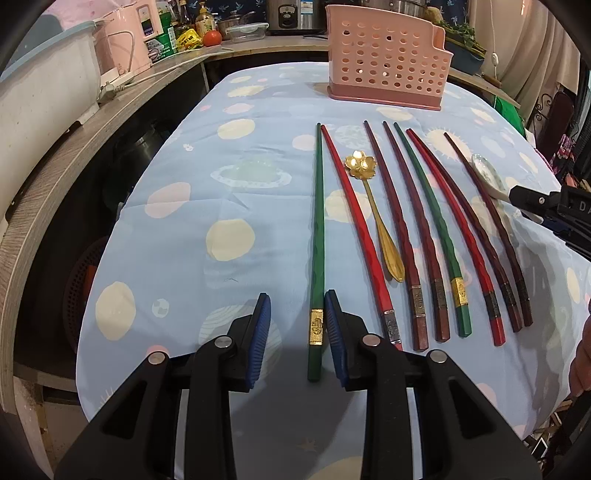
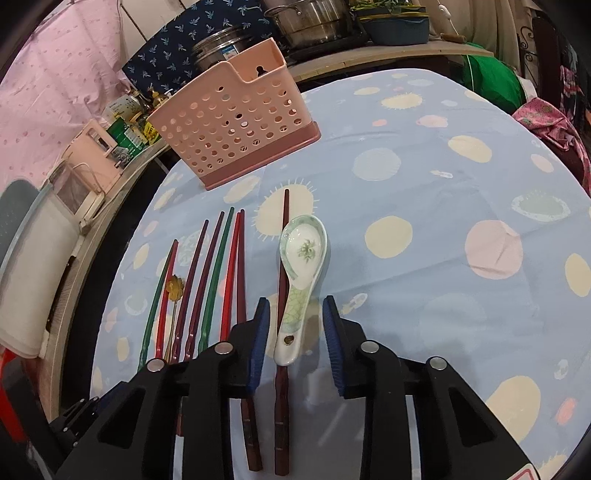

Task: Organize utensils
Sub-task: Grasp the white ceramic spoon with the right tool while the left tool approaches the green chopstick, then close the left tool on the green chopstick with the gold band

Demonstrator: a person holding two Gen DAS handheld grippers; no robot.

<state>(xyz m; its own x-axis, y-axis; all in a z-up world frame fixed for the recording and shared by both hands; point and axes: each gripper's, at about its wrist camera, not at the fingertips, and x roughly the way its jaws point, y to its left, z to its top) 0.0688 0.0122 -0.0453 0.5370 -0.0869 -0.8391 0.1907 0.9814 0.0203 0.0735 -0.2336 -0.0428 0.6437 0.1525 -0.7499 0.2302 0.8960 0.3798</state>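
Note:
Several chopsticks lie side by side on the blue spotted tablecloth: a green one, red ones and dark brown ones. A gold flower spoon lies among them. A white ceramic spoon rests on a dark brown chopstick. A pink perforated utensil holder stands at the far end. My left gripper is open, with the green chopstick's handle end between its fingers. My right gripper is open around the ceramic spoon's handle.
A wooden counter curves along the left with a pink appliance, bottles and containers. Pots stand behind the holder. The right gripper shows at the right edge of the left wrist view.

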